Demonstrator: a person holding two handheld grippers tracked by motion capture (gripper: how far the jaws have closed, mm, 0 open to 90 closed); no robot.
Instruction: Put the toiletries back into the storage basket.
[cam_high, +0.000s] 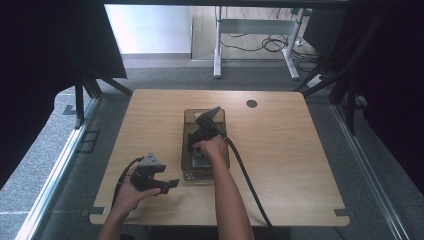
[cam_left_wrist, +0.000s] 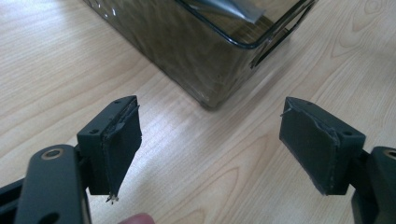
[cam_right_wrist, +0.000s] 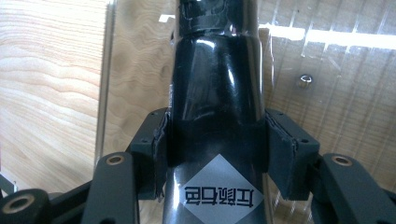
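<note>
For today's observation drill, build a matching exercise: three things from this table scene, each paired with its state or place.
Things:
1. left claw
2. right claw
3. transparent bin

States or places:
A. stands on the wooden table
B. shut on the black bottle
C. open, nothing between its pads

Pairs: 1-C, 2-B, 3-A

1. You face a light wood tabletop (cam_high: 280, 150) with a round dark hole (cam_high: 251, 103) near its far right corner.
2. Under it lies grey carpet (cam_high: 165, 77).
3. Black curtains (cam_high: 30, 75) hang at your left and right, on dark frame struts (cam_high: 79, 102).
4. Beyond, a white desk frame (cam_high: 250, 40) stands on a pale floor, with cables (cam_high: 272, 44) lying loose beneath it.
5. A bright white panel (cam_high: 145, 27) catches the light at the far left.
</note>
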